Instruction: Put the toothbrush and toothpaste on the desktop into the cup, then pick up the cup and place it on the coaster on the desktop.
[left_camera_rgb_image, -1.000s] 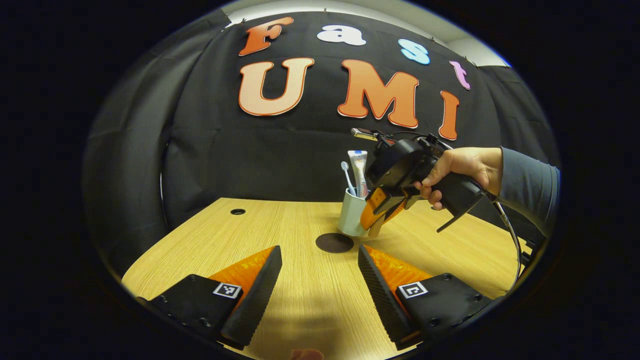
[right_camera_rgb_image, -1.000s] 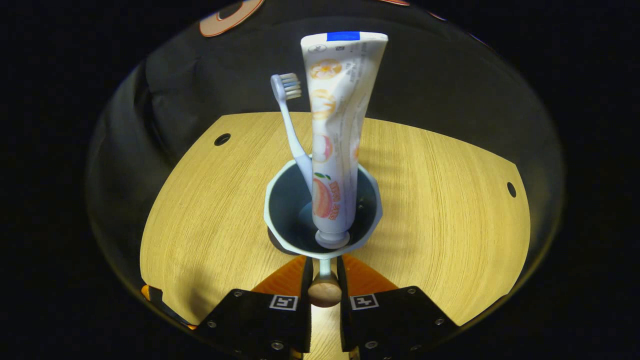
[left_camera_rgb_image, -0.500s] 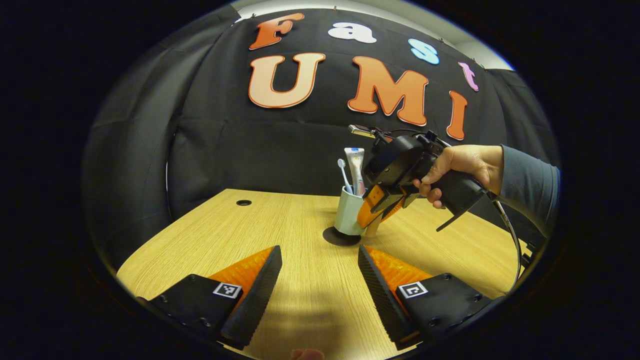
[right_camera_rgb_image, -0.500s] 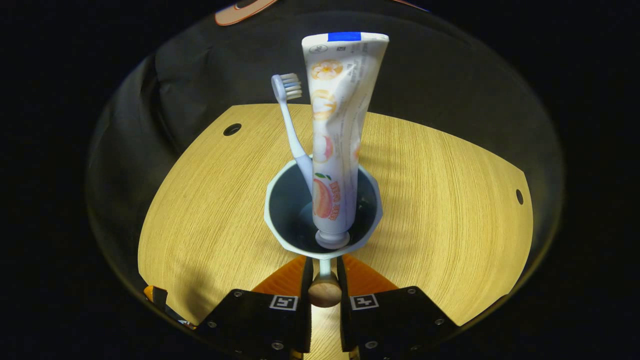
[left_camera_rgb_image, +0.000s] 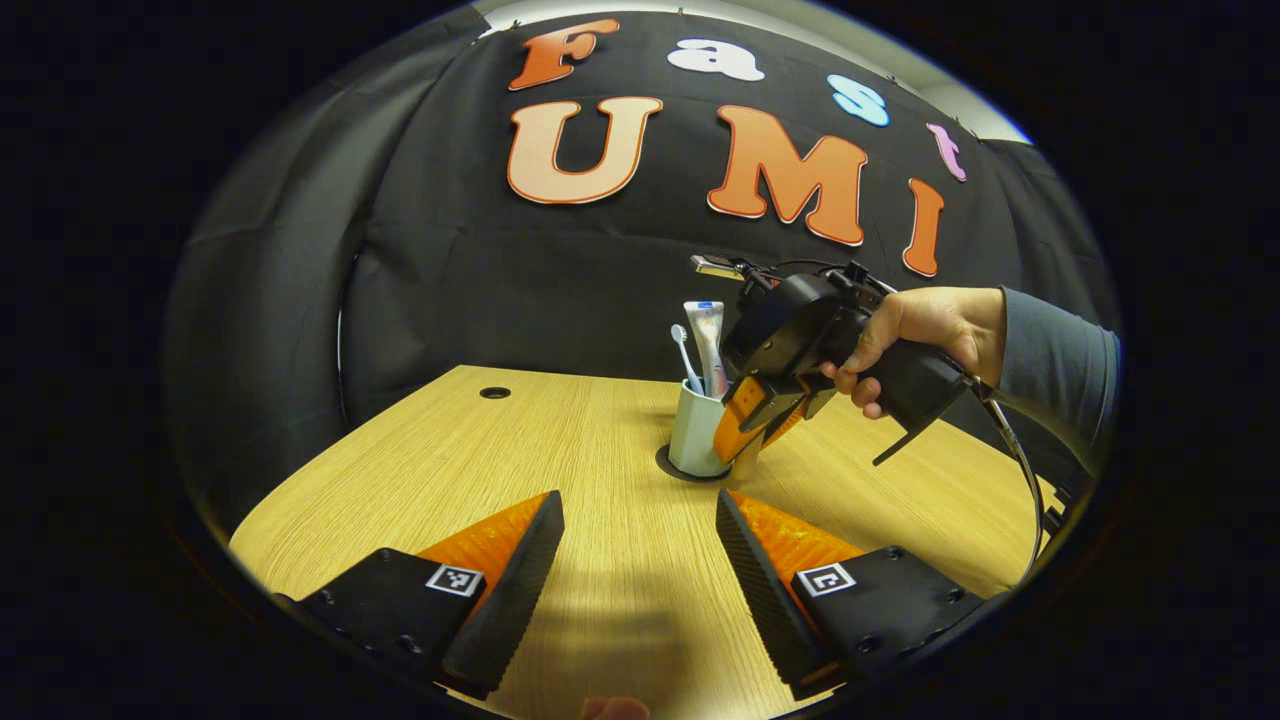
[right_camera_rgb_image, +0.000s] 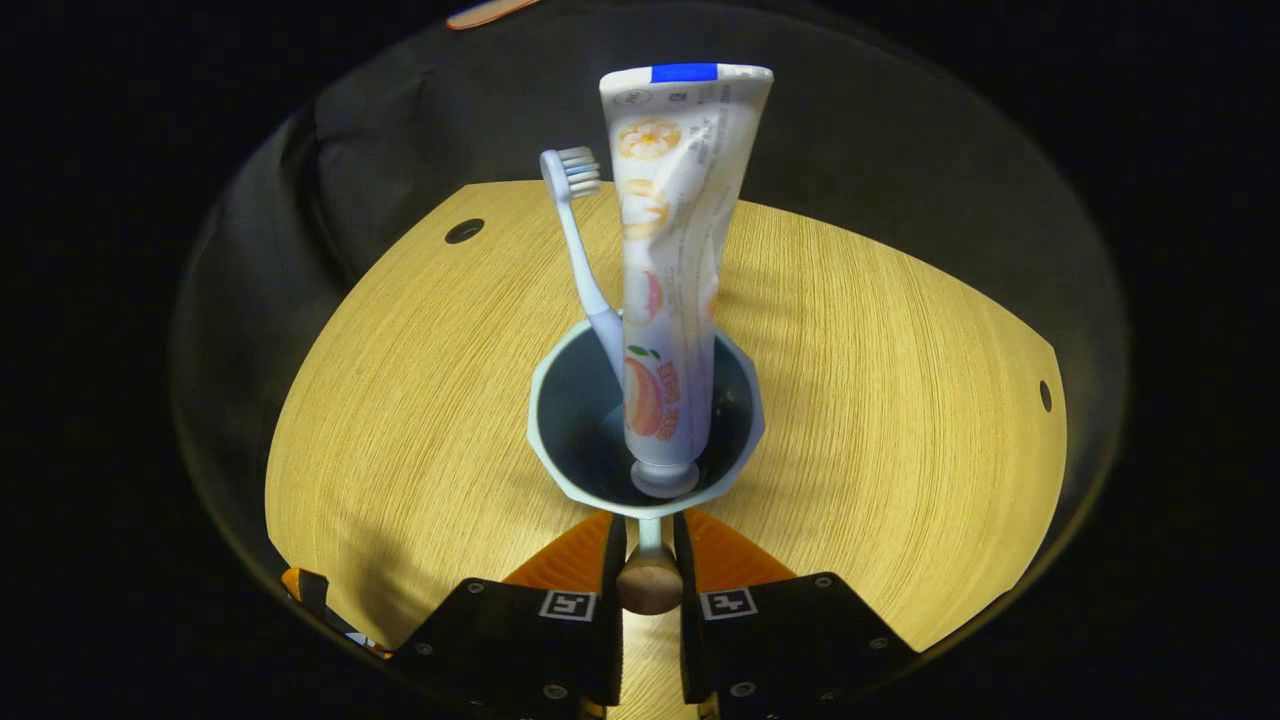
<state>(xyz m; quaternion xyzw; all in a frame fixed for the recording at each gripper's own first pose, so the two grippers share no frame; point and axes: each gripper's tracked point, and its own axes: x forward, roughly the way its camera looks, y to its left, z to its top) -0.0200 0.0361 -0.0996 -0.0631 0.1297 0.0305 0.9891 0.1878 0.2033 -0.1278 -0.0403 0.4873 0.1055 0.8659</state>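
Right gripper view: right gripper (right_camera_rgb_image: 648, 560) clamped on the cup's handle (right_camera_rgb_image: 649, 585).
Ahead of its fingers, the cup (right_camera_rgb_image: 570, 455) holds toothbrush (right_camera_rgb_image: 578, 250) and toothpaste (right_camera_rgb_image: 672, 260). Left gripper (left_camera_rgb_image: 640, 560) wide open, empty; cup on coaster (left_camera_rgb_image: 668, 466) beyond it.

The pale blue-grey cup (left_camera_rgb_image: 696, 432) stands on the round dark coaster (left_camera_rgb_image: 672, 466), near the middle of the light wooden table (left_camera_rgb_image: 560, 460). In the cup stand the small toothbrush (right_camera_rgb_image: 580, 250) and, just to its right, the toothpaste tube (right_camera_rgb_image: 672, 250), cap down. The right tongs (right_camera_rgb_image: 648, 545) sit at the cup's near side, around its wooden handle (right_camera_rgb_image: 649, 585). The left tongs (left_camera_rgb_image: 640, 560) are over the table's near edge, well apart from the cup.
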